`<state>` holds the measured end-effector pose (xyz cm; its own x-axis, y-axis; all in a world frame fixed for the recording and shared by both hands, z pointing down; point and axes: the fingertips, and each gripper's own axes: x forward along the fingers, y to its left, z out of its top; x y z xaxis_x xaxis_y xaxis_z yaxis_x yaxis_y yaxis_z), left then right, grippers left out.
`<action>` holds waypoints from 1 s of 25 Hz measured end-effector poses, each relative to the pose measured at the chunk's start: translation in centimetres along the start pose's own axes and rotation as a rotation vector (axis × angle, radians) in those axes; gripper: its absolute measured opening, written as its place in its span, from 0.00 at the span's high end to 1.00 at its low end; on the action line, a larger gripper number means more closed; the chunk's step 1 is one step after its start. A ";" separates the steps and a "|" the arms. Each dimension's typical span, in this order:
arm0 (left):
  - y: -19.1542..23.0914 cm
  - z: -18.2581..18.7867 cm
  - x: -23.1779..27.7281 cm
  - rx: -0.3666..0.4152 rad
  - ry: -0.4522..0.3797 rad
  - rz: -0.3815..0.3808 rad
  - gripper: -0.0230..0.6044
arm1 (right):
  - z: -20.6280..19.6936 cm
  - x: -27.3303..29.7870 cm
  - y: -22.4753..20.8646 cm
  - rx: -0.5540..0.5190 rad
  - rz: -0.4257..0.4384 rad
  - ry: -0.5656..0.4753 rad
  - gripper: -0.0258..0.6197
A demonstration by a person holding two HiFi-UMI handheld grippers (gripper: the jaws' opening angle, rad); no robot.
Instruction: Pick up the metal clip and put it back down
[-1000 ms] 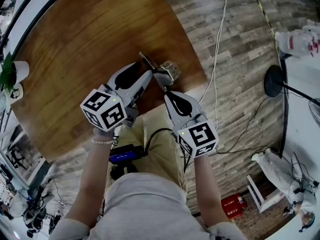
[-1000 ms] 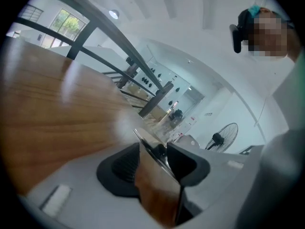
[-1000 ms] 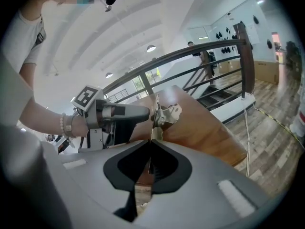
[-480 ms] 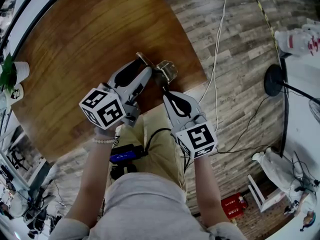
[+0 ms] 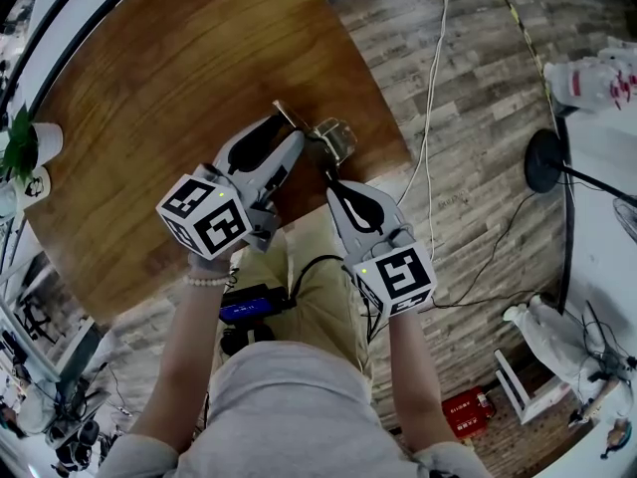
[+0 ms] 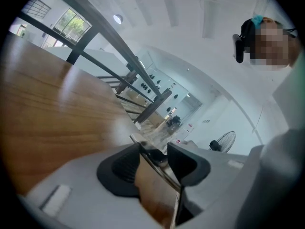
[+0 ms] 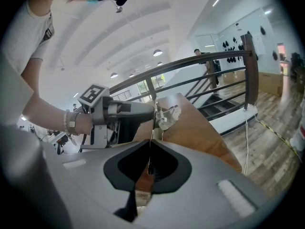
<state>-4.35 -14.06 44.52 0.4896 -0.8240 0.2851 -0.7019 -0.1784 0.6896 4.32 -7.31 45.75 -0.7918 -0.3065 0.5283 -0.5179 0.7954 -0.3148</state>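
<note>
Left tool (image 6: 153, 152) pinches metal clip (image 5: 336, 139) | right tool (image 7: 149, 152) nipped narrow on it | clip's shape unclear, half-hidden

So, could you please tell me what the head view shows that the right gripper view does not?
Only the head view shows the potted plant, the red box and the marker cube on the right claw. Only the right gripper view shows that claw's jaws shut on a thin strip of the metal clip, plus the railing behind. Both show the clip, the left claw at it and the wooden table.
</note>
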 end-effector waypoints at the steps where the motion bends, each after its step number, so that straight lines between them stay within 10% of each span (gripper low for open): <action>1: -0.2 0.2 -0.1 0.005 -0.003 -0.001 0.68 | 0.2 -0.1 0.1 -0.003 0.001 -0.004 0.91; 25: -7.6 4.5 -2.7 0.159 -0.027 -0.116 0.68 | 4.9 -5.3 3.4 -0.040 -0.079 -0.135 0.91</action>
<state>-2.70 -12.89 35.46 0.5597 -0.8065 0.1905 -0.7151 -0.3539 0.6028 5.20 -5.54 38.05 -0.7867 -0.4347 0.4383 -0.5694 0.7853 -0.2432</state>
